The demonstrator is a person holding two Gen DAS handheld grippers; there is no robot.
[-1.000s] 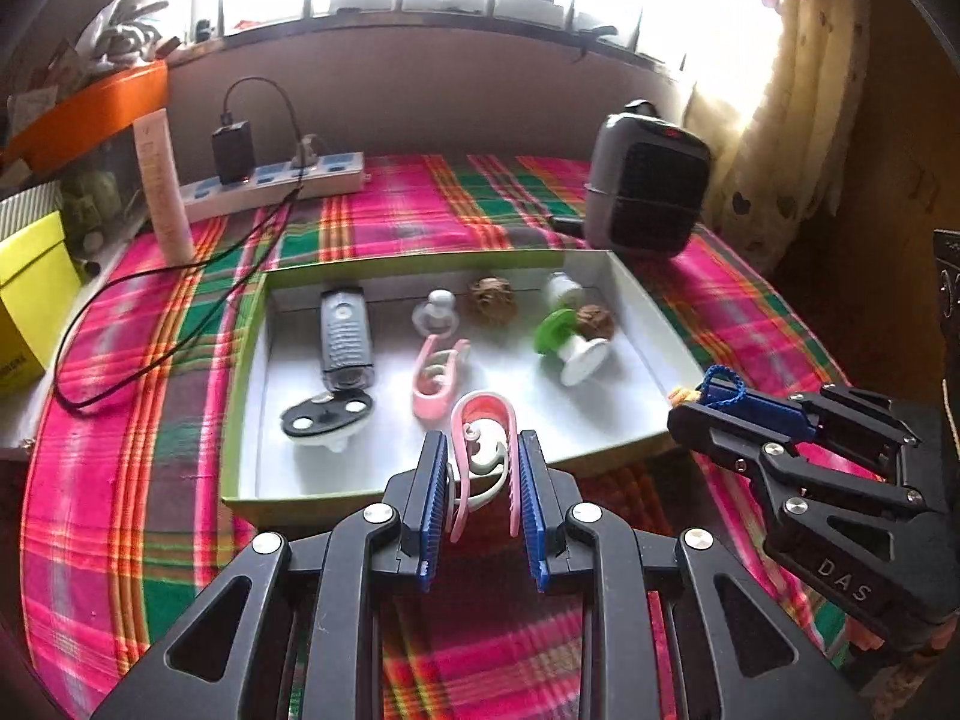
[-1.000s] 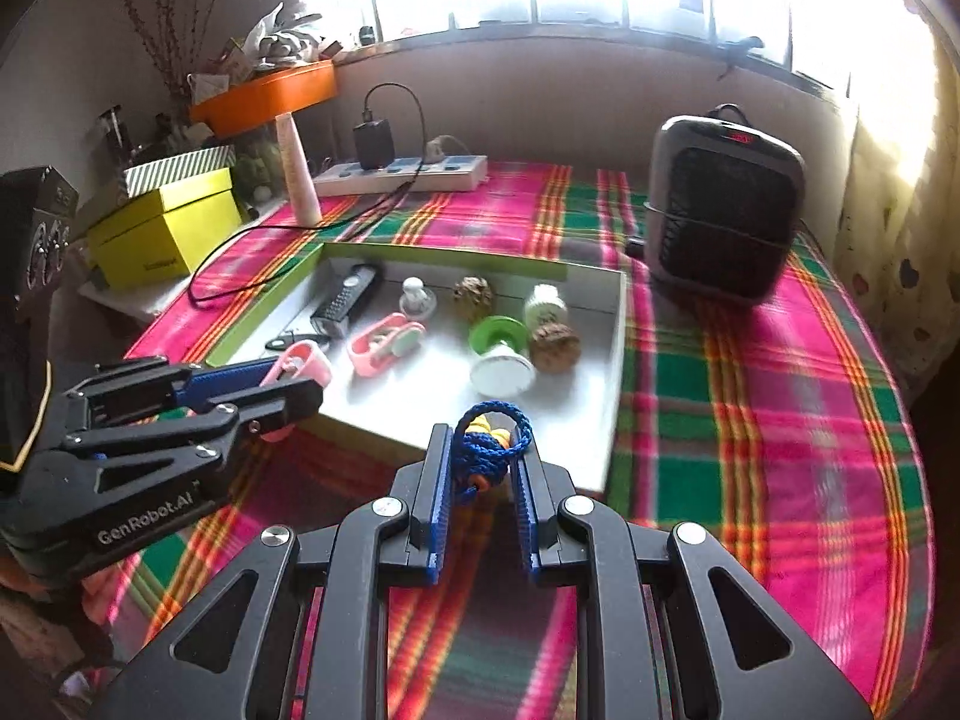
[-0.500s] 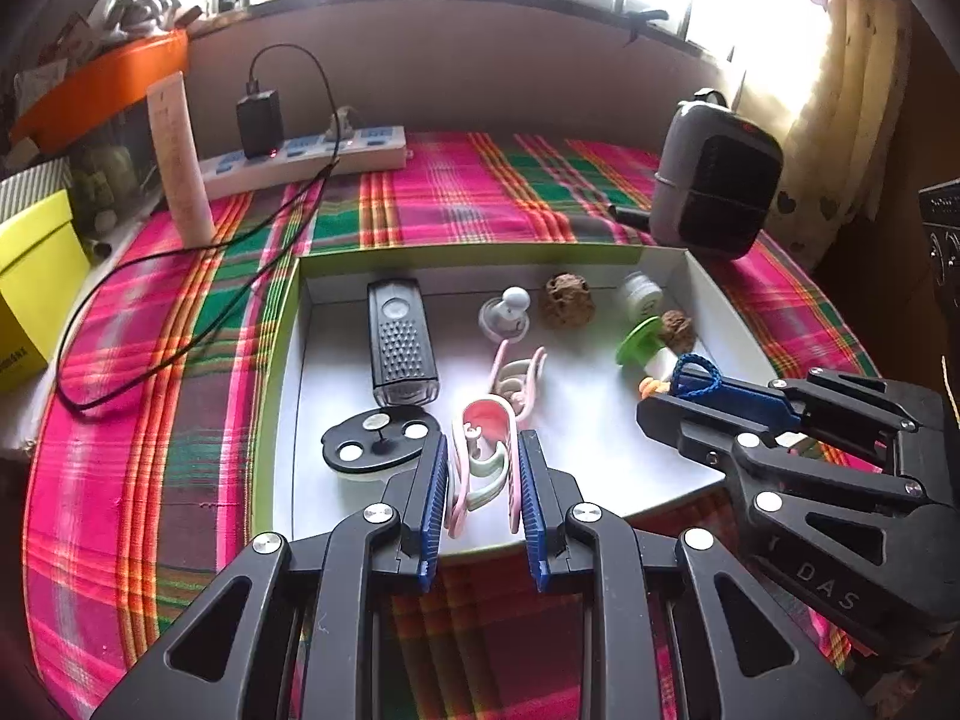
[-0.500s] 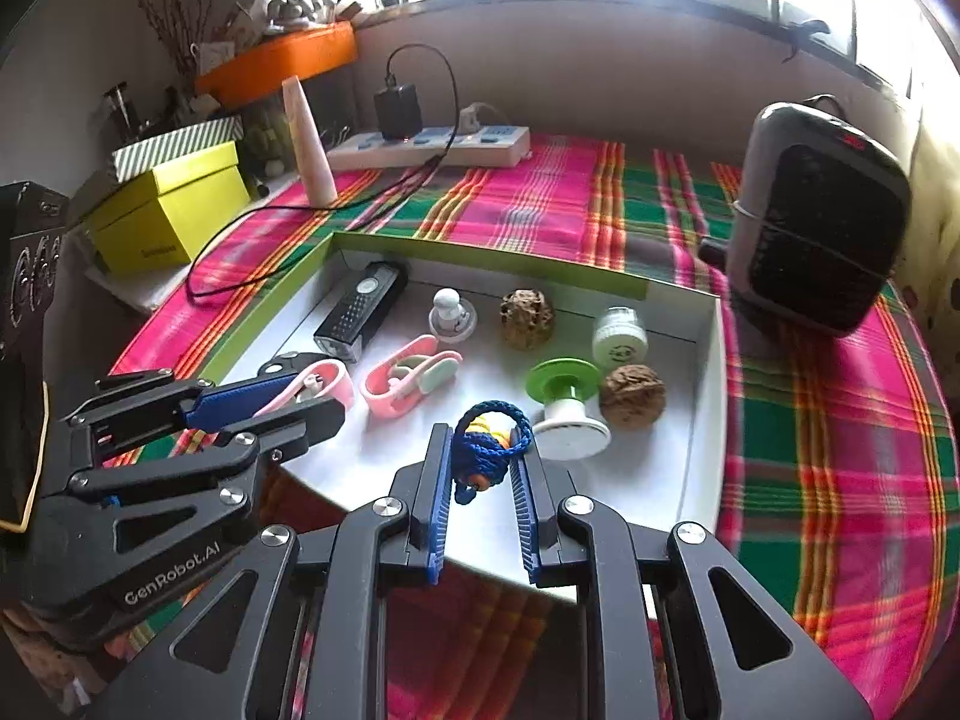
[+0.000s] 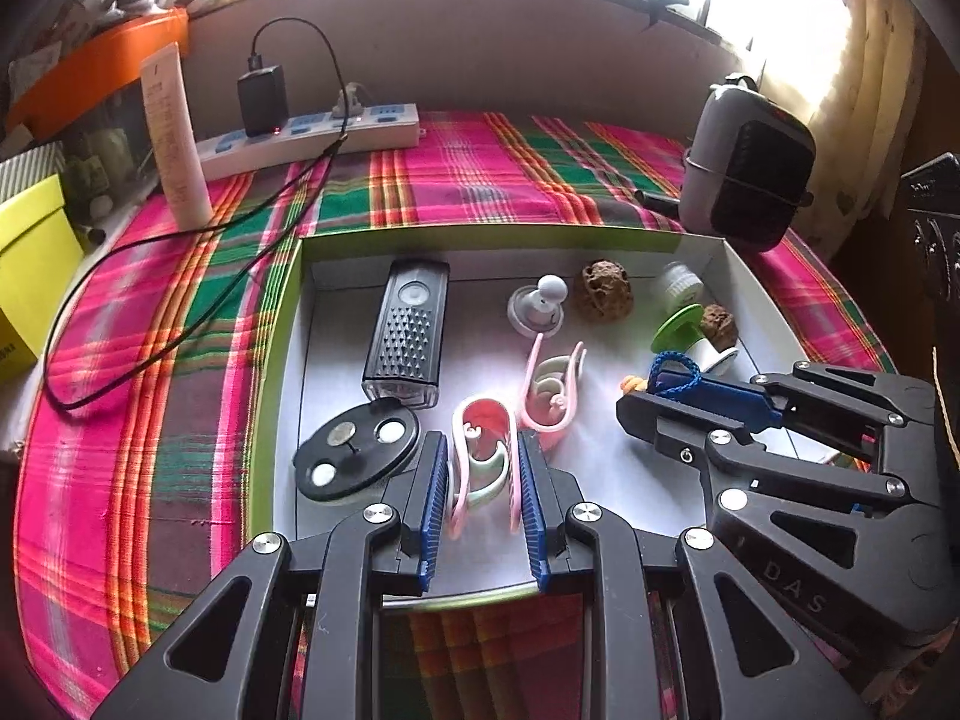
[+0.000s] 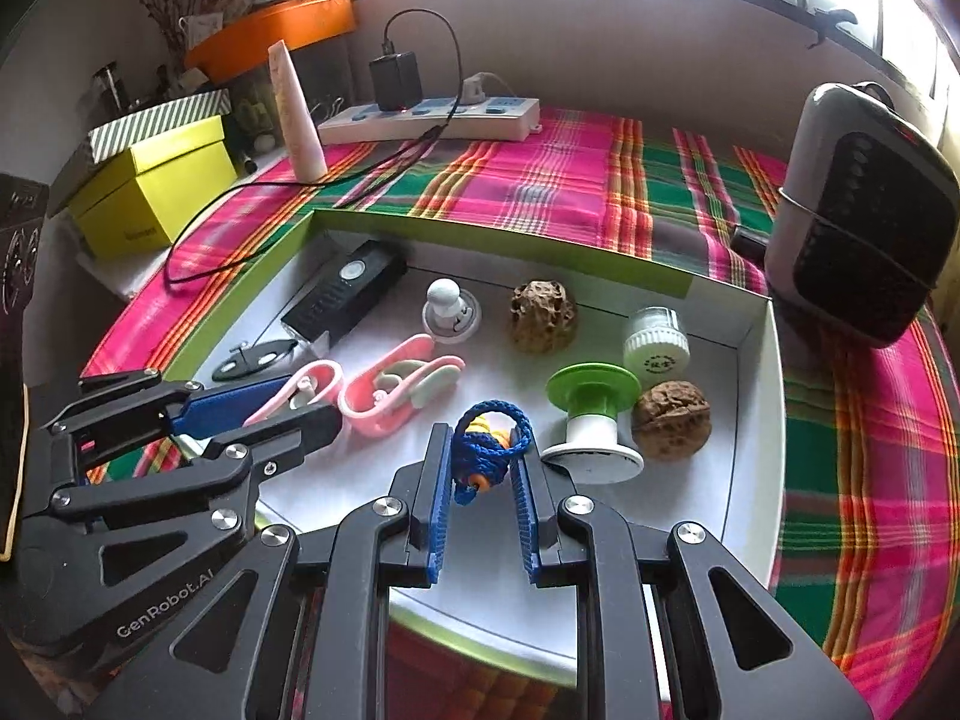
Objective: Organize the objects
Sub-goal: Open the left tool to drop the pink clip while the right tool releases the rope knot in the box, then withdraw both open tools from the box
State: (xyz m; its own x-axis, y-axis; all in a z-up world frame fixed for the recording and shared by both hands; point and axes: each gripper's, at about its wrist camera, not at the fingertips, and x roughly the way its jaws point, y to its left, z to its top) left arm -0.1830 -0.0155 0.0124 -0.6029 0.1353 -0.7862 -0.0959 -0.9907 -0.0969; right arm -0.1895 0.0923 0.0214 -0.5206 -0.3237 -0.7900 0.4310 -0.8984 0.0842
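A white tray with a green rim point(image 5: 282, 324) point(image 6: 756, 396) lies on the plaid cloth. My left gripper point(image 5: 480, 468) is shut on a pink clip point(image 5: 483, 450) and holds it over the tray's near left part, beside a second pink clip point(image 5: 549, 384) point(image 6: 396, 390). My right gripper point(image 6: 483, 468) is shut on a blue cord charm with yellow beads point(image 6: 489, 441) point(image 5: 666, 369), over the tray's near middle, left of the green-and-white spool point(image 6: 591, 420).
The tray also holds a black remote point(image 5: 411, 330), a black disc point(image 5: 354, 450), a white knob point(image 5: 537, 306), two walnuts point(image 6: 543, 315) point(image 6: 672, 420) and a small white jar point(image 6: 657, 342). A heater point(image 6: 858, 210), power strip point(image 5: 312, 138), tube point(image 5: 174, 138) and yellow box point(image 6: 156, 192) stand around.
Both grippers have moved forward from the tray's near edge to over its inside, each still holding its object.
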